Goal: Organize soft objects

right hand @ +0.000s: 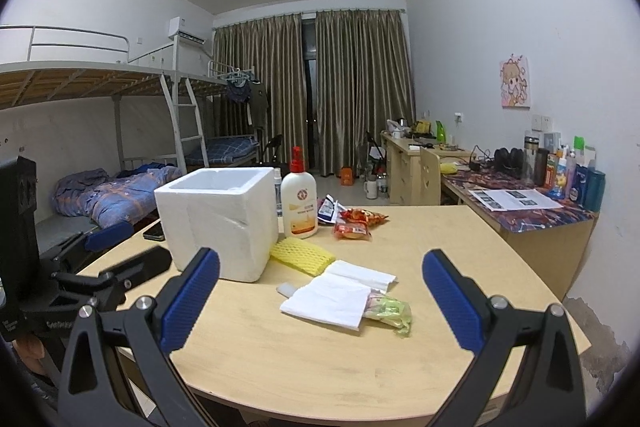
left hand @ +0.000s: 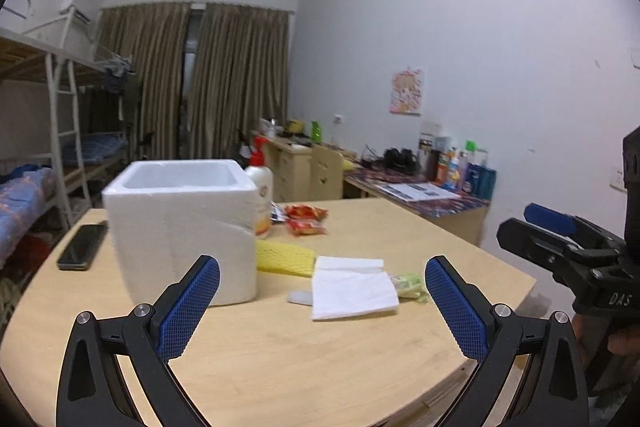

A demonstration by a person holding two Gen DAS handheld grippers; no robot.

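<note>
On the table (right hand: 320,359) stand one foam box (right hand: 218,219) and one lotion bottle (right hand: 299,201). There are two tissues (right hand: 332,299), one yellow foam net (right hand: 302,255), one green packet (right hand: 390,313), two red snack packets (right hand: 358,223) and one phone (left hand: 82,247).

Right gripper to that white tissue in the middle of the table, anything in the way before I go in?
Nothing visible stands in the way. The right gripper is open and empty, and only bare table lies between it and the white tissue. The tissue does lie on a green packet, and a yellow foam net sits just behind it.
</note>
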